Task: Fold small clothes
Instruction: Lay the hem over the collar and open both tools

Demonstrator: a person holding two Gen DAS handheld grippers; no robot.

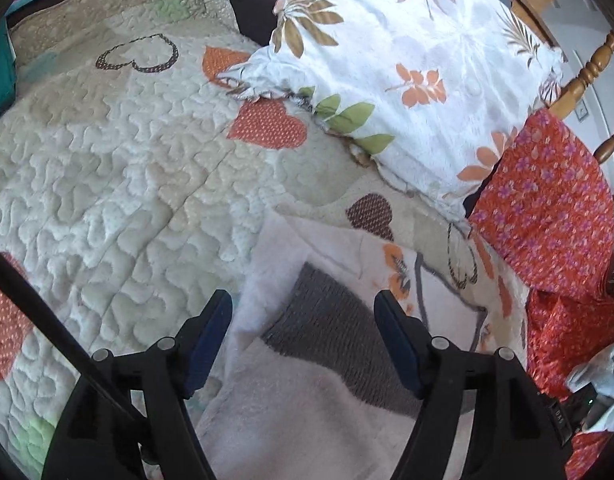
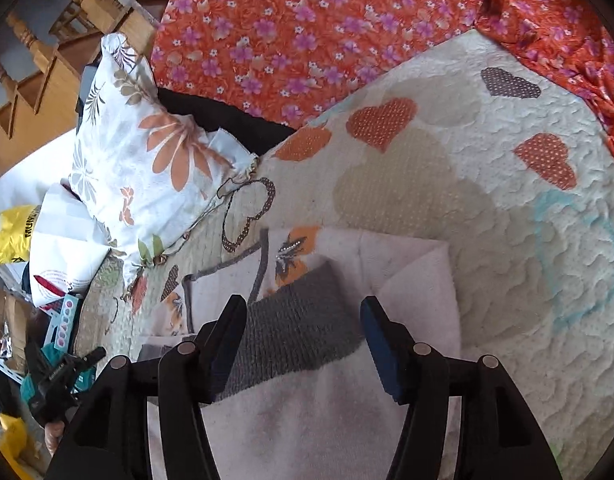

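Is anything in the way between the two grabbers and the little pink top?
No. The top lies on the quilt right under the open left gripper and open right gripper. The pillow sits off to the side.

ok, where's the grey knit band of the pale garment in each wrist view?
Left wrist: grey band low centre, between the open fingers, nearer the right one.
Right wrist: grey band low centre, reaching under the left finger.
Shared landmark: leaf-print pillow, upper right in the left view, left in the right view.
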